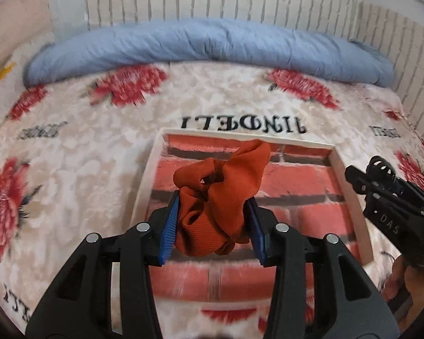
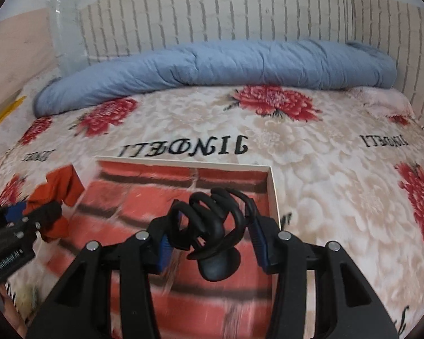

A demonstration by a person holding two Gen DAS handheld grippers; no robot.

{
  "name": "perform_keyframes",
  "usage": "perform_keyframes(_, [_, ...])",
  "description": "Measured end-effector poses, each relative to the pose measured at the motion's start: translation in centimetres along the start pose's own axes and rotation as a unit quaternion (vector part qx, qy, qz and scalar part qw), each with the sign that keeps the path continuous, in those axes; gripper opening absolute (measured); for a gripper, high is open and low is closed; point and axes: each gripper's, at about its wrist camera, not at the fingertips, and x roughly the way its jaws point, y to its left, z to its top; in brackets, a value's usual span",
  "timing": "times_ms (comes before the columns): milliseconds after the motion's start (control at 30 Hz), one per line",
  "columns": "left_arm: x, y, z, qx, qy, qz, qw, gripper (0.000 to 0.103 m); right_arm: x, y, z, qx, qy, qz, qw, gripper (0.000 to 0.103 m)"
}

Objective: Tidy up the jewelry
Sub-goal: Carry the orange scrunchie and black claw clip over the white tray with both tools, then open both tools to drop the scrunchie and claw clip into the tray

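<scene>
Left wrist view, entries from left to right. Item one: orange scrunchie (image 1: 217, 197), pinched between the blue pads of my left gripper (image 1: 214, 226), jaws partly closed on the fabric, held above the left half of the tray (image 1: 350, 175). Item two: black claw hair clip (image 2: 214, 220), clamped in my right gripper (image 2: 212, 240), jaws likewise partly closed, above the tray's right half, near its right wall. Tray: white-rimmed, brick-pattern floor, lying on the floral bed cover (image 2: 339, 197); nothing rests in it. Status, by my judgement: both pieces picked up, neither yet set down; placing remains.
</scene>
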Motion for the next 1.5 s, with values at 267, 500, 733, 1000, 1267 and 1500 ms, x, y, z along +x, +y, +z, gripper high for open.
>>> perform_keyframes(267, [7.7, -0.2, 3.5, 0.005, 0.062, 0.005, 0.9980, 0.043, 8.8, -0.6, 1.7, 0.004, 0.080, -0.032, 0.996, 0.046])
perform_keyframes(500, [11.7, 0.0, 4.2, 0.016, 0.095, 0.026, 0.9950, 0.046, 12.3, -0.8, 1.7, 0.002, 0.127, -0.029, 0.991, 0.046])
perform_keyframes(733, [12.2, 0.0, 4.2, 0.019, 0.096, 0.029, 0.9947, 0.061, 12.6, -1.2, 1.8, 0.007, 0.124, -0.023, 0.992, 0.060])
perform_keyframes(1000, [6.9, 0.5, 4.5, 0.016, 0.056, 0.023, 0.9980, 0.088, 7.1, -2.3, 3.3, 0.030, 0.077, -0.004, 0.997, 0.079])
perform_keyframes(1267, [-2.5, 2.8, 3.1, 0.018, -0.009, 0.035, 0.9992, 0.098, -1.0, -3.9, 2.6, 0.031, 0.023, -0.024, 0.999, 0.090])
perform_keyframes(1500, [-8.8, 6.0, 0.9, 0.004, -0.057, 0.062, 0.9965, 0.098, -5.7, -5.0, 0.3, 0.043, 0.012, -0.057, 0.997, 0.090])
